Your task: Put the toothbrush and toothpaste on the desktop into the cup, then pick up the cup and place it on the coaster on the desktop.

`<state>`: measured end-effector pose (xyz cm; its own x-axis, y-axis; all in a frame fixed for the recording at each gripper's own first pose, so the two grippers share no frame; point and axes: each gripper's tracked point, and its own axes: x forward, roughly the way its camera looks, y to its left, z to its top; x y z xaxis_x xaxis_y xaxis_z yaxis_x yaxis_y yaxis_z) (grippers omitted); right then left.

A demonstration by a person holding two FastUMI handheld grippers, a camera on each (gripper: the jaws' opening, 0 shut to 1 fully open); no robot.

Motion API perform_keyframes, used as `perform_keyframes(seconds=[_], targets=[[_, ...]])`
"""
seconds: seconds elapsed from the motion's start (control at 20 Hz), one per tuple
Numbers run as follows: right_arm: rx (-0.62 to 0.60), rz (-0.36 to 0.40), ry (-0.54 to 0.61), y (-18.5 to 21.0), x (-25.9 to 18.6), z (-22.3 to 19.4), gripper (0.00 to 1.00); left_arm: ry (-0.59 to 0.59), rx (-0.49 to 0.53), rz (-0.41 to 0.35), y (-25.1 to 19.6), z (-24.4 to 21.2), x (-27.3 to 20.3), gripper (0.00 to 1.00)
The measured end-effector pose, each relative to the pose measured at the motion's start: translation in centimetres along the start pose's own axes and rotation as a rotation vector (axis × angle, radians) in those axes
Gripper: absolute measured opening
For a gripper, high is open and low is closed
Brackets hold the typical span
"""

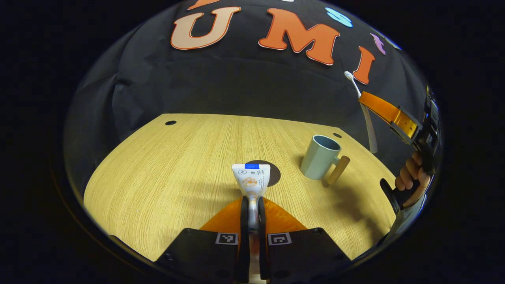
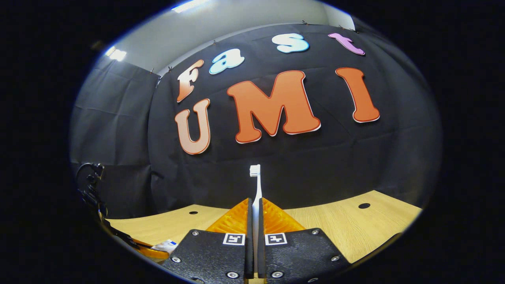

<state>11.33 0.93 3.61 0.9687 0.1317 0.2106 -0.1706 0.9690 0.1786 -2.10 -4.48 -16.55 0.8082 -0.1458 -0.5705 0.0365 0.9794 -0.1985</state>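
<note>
My left gripper point(image 1: 252, 200) is shut on a white toothpaste tube point(image 1: 251, 178), held low over the wooden desktop point(image 1: 158, 177). Just behind the tube lies a dark round coaster point(image 1: 275, 173), partly hidden by it. A pale blue cup point(image 1: 318, 157) with a wooden handle stands upright to the right of the coaster. In the left gripper view, the right gripper point(image 1: 366, 99) hangs high above and right of the cup, with a white toothbrush point(image 1: 366, 118) in it, bristles up. In the right gripper view, my right gripper point(image 2: 255, 205) is shut on the toothbrush point(image 2: 257, 185), which stands upright.
A person's hand point(image 1: 410, 177) holds the right gripper's grip at the table's right edge. Small round holes point(image 1: 170, 122) mark the desktop's far corners. In the right gripper view, the left gripper and tube point(image 2: 165, 245) sit at the lower left, over the desktop point(image 2: 355, 232).
</note>
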Motion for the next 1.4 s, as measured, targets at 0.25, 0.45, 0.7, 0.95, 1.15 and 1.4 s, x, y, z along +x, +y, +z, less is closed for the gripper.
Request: perform_keyframes(seconds=[0.25,0.45,0.7,0.95,1.15,1.4], targets=[[0.049,-0.005,-0.027,-1.3,2.3,-0.5,0.04,-0.015,-0.011,0.025,-0.1,0.2,-0.2,0.13],[0.094,-0.005,-0.022,-2.2,4.0,-1.6,0.04,-0.019,-0.012,0.029,0.0,0.2,-0.4,0.13],[0.112,-0.018,0.018,-3.1,5.7,-4.2,0.04,-0.022,-0.020,0.031,0.1,0.5,-0.8,0.13],[0.087,-0.020,0.026,-3.3,6.7,-5.6,0.04,-0.023,-0.031,0.040,-0.1,0.8,-2.3,0.13],[0.062,-0.006,0.018,-2.8,7.0,-6.1,0.04,-0.018,-0.039,0.042,-0.9,0.7,-2.6,0.13],[0.079,-0.008,0.043,-2.9,6.4,-6.7,0.05,-0.023,-0.028,0.036,-1.4,2.1,-3.5,0.13]])
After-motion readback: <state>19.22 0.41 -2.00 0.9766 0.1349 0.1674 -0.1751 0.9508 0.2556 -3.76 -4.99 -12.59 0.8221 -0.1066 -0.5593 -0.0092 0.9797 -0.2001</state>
